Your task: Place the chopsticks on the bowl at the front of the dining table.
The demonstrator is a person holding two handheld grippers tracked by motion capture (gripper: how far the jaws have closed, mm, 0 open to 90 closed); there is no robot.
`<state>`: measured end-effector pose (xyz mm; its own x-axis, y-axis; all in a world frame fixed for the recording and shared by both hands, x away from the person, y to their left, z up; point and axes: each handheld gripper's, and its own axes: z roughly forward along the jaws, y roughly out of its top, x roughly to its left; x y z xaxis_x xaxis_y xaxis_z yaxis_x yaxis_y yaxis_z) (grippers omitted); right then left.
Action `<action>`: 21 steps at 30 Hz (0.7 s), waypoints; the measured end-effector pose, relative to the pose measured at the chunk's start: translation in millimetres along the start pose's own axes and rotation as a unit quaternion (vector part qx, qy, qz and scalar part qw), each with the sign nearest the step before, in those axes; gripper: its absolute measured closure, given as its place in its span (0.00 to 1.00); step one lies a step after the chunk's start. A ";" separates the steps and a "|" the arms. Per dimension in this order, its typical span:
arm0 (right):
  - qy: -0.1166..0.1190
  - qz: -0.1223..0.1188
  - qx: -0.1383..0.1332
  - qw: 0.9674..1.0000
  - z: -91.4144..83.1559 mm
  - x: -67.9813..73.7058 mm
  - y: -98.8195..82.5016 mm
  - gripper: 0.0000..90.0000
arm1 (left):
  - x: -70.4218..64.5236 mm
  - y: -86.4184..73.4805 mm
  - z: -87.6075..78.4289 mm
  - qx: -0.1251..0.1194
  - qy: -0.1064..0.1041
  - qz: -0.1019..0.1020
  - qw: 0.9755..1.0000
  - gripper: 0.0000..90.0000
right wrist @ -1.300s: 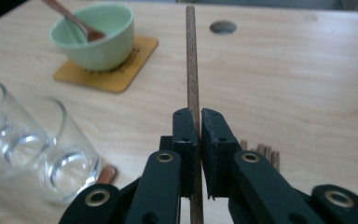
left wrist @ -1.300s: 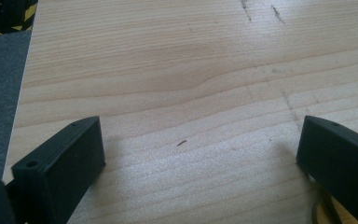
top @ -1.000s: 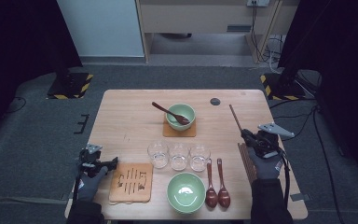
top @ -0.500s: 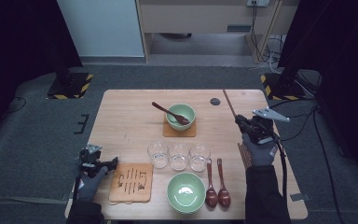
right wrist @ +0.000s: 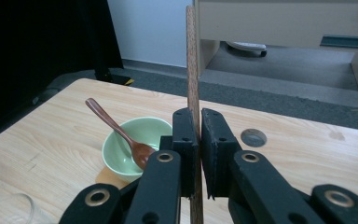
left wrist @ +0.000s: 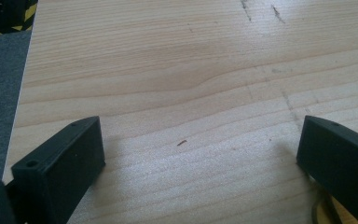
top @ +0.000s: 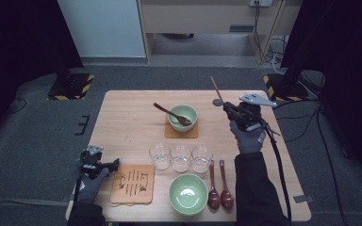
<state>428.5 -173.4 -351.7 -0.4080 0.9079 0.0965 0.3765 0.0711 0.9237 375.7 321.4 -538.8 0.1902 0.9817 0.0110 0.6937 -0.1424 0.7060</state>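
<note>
Light wooden table (top: 132,122), the landmark for this entry. All items lie on it except the one I carry.

Containers, largest first. Pale green ceramic bowl (top: 188,193) at the table's near edge: nothing inside, only a glint of light on the glaze. Smaller pale green bowl (top: 182,117) near the table's centre, seated on a square brown coaster (top: 169,132); a dark brown wooden spoon (top: 172,114) lies in it, head in the bowl, handle leaning out over the rim toward the table's left side. Three clear drinking glasses (top: 180,157) in a row between the two bowls; contents cannot be judged.

Flat pieces: square wooden trivet with cut slots (top: 133,183) at the near left corner. Two dark brown wooden spoons (top: 219,190) side by side, just right of the large bowl.

My right gripper (right wrist: 199,156) is raised above the table's right half, jaws clenched on a thin brown wooden chopstick (right wrist: 191,60); the stick runs up between the pads and stands past them.

My left gripper (left wrist: 200,161) sits low at the near left edge, beside the trivet, jaws released and spread wide, bare tabletop between them.
</note>
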 end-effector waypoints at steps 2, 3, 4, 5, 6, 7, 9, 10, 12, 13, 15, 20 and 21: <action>0.003 -0.001 0.001 1.000 8.8 6.0 4.2 0.94 | 0.0 0.0 0.0 0.000 0.000 0.000 1.000 0.00; 0.005 0.000 0.002 1.000 11.7 7.4 5.3 0.94 | 0.0 0.0 0.0 0.000 0.000 0.000 1.000 0.00; 0.004 0.000 0.002 1.000 15.2 9.1 6.7 0.94 | 0.0 0.0 0.0 0.000 0.000 0.000 1.000 0.00; 0.004 0.000 0.002 1.000 17.3 10.0 7.5 0.94 | 0.0 0.0 0.0 0.000 0.000 0.000 1.000 0.00; 0.005 0.000 0.002 1.000 20.0 11.0 8.6 0.94 | 0.0 0.0 0.0 0.000 0.000 0.000 1.000 0.00; 0.005 0.000 0.002 1.000 20.0 11.0 8.6 0.94 | 0.0 0.0 0.0 0.000 0.000 0.000 1.000 0.00; 0.005 -0.001 0.002 1.000 27.0 13.4 11.4 0.94 | 0.0 0.0 0.0 0.000 0.000 0.000 1.000 0.00; 0.004 -0.002 0.002 1.000 29.2 14.1 12.4 0.94 | 0.0 0.0 0.0 0.000 0.000 0.000 1.000 0.00; 0.006 -0.003 0.002 1.000 33.5 15.4 14.7 0.94 | 0.0 0.0 0.0 0.000 0.000 0.000 1.000 0.00; 0.009 -0.001 0.000 1.000 35.9 16.1 16.0 0.94 | 0.0 0.0 0.1 0.000 0.000 0.000 1.000 0.00; 0.008 -0.003 0.002 1.000 39.9 18.0 17.7 0.94 | 0.0 0.0 0.0 0.000 0.000 0.000 1.000 0.00; 0.014 -0.001 -0.001 1.000 47.0 22.6 21.1 0.94 | 0.0 0.1 0.2 0.000 0.000 0.000 1.000 0.00; 0.014 -0.001 -0.001 1.000 47.0 22.6 21.1 0.94 | 0.0 0.1 0.2 0.000 0.000 0.000 1.000 0.00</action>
<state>466.4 -132.0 -347.5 -0.4312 0.8962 0.1043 0.3732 0.0719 0.9249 375.9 321.3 -538.8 0.1900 0.9817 0.0105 0.6937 -0.1418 0.7062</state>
